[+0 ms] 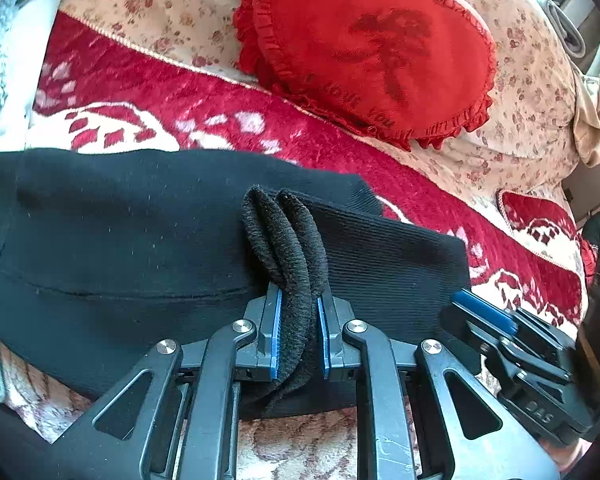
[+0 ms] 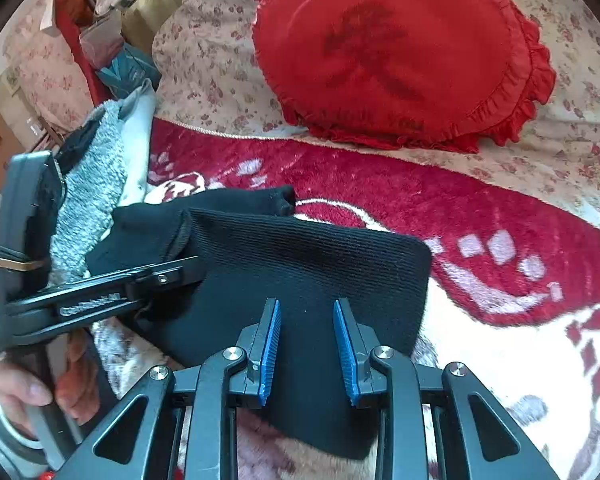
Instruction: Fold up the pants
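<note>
My left gripper point(image 1: 298, 320) is closed on the pants point(image 1: 112, 240) — a thick fold of the fuzzy inner side stands up between its blue pads point(image 1: 277, 320), and the pads press on it from both sides. My right gripper point(image 2: 306, 344) has its jaws apart; the ribbed black cloth lies under and between them, but the pads point(image 2: 270, 352) do not press on it.

The pants point(image 2: 300, 264) are black and lie on the red blanket point(image 1: 204, 96), which has a white pattern. They are already doubled, with the ribbed end on top, on the side of my right gripper. In the left view my right gripper point(image 1: 484, 316) is at the right edge of the pants, just beside the ribbed end. In the right view my left gripper point(image 2: 188, 270) comes in from the left of the pants, and my left hand point(image 2: 24, 388) holds its handle.

Behind the pants, well apart from them, a red heart pillow point(image 1: 372, 48) with a frill leans on the flowered bedcover point(image 1: 148, 4). To the left of the pants lies a grey towel point(image 2: 92, 188) — it touches their edge.
</note>
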Motion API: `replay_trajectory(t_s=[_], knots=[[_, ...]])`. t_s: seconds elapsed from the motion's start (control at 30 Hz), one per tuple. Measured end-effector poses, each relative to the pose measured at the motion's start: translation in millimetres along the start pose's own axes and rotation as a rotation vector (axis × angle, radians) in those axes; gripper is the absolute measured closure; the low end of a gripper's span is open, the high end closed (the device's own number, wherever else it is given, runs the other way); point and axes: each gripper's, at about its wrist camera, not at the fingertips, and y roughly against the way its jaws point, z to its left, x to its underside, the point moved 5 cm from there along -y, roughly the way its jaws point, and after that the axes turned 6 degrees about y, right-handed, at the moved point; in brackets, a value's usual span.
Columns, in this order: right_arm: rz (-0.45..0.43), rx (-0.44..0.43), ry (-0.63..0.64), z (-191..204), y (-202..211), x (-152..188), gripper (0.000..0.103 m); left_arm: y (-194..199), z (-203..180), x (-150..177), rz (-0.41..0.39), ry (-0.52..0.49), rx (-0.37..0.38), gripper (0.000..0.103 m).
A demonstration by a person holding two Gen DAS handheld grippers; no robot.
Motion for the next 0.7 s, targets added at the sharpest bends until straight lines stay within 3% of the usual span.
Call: replay_trajectory(t_s=[0.2, 0.27, 0.37, 0.53, 0.6, 0.7], knots=[[0.017, 0.043, 0.075, 13, 20, 18, 0.076, -1, 5, -2, 0.010, 0.016, -0.025, 0.074], [0.056, 0.066, 0.086, 15, 7, 33, 0.076, -2, 7, 1, 0.003, 0.017, -0.026, 0.073], [0.048, 0.103, 0.090, 20, 7, 35, 0.076, 7, 9, 3, -0.011, 0.014, -0.050, 0.072], [0.018, 0.021, 0.063, 30, 20, 20, 0.076, 26, 15, 7, -0.051, 0.006, -0.085, 0.068], [0.009, 0.012, 0.059, 34, 18, 18, 0.076, 34, 20, 9, -0.066, 0.007, -0.105, 0.057], [0.008, -0.020, 0.041, 42, 11, 10, 0.076, 43, 26, 11, -0.089, 0.010, -0.122, 0.055]])
